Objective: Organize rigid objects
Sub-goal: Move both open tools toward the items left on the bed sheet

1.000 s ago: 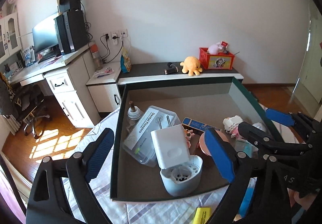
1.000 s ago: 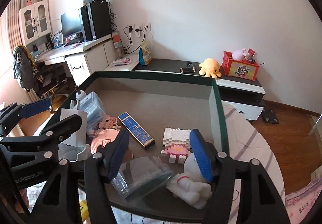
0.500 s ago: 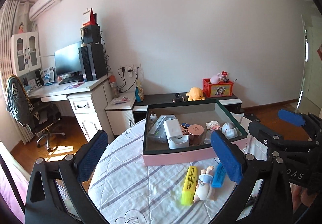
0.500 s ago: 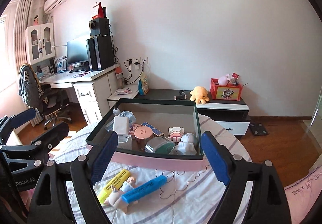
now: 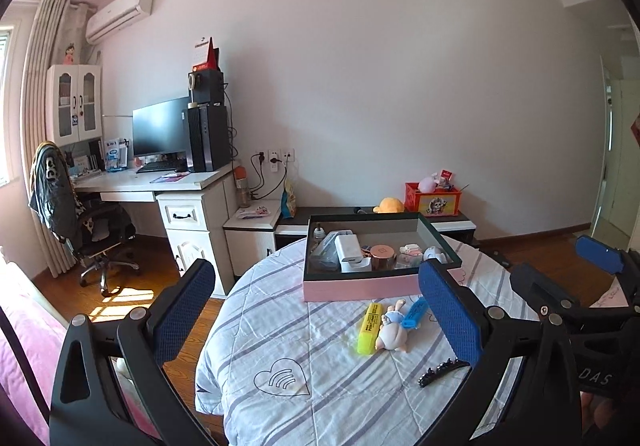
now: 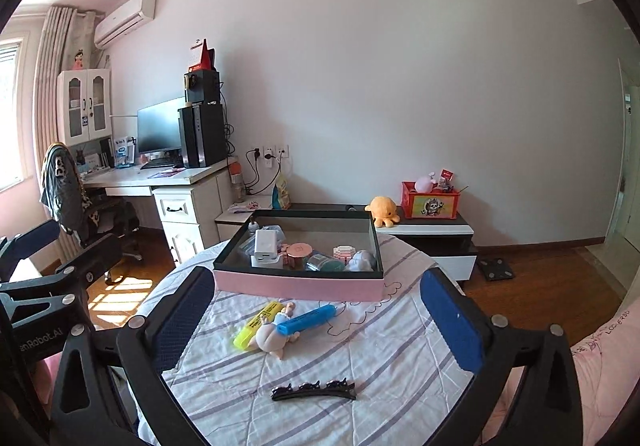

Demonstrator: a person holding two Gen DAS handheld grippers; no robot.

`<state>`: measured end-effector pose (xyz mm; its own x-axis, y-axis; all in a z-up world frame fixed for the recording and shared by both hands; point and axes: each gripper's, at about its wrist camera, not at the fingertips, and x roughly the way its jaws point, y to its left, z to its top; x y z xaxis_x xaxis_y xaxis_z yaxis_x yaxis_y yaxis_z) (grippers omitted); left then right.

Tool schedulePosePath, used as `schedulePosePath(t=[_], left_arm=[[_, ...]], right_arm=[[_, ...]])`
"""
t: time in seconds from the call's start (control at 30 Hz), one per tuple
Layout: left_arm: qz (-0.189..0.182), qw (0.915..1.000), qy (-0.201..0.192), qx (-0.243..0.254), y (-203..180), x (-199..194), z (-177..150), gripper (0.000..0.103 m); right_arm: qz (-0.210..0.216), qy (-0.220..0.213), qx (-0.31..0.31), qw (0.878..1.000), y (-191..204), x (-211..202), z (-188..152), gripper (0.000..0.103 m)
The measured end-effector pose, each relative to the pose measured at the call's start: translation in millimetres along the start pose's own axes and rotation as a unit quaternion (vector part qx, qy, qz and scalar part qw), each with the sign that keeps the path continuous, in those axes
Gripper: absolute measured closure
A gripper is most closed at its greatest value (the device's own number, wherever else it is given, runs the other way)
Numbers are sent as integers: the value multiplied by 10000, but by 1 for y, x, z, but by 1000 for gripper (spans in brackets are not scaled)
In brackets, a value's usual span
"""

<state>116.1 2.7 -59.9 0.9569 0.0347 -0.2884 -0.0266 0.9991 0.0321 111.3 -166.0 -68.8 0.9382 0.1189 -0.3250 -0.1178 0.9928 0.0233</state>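
A round table covered in a white cloth with purple stripes fills the lower part of both wrist views. Toward its far side sits a shallow pink-sided box with a dark rim, holding a white case, a round pink-lidded jar and several small toys. In front of the box, loose on the cloth, a yellow highlighter, a small doll and a blue highlighter lie touching one another. Nearer the cameras lies a black hair clip, apart from them. The left gripper has its blue-padded fingers spread wide with nothing between them. The right gripper has its jaws opening, also empty, held above the near table edge.
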Motion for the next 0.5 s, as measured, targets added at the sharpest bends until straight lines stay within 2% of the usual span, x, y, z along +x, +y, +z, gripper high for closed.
schedulePosePath(t=[0.27, 0.5], left_arm=[[-14, 9997, -242, -80, 5, -31, -1, 0], [-44, 9995, -306, -31, 2, -41, -1, 0]], right_arm=[[-56, -216, -84, 9997, 10, -37, -2, 0], [-146, -292, -115, 9994, 11, -50, -3, 0]])
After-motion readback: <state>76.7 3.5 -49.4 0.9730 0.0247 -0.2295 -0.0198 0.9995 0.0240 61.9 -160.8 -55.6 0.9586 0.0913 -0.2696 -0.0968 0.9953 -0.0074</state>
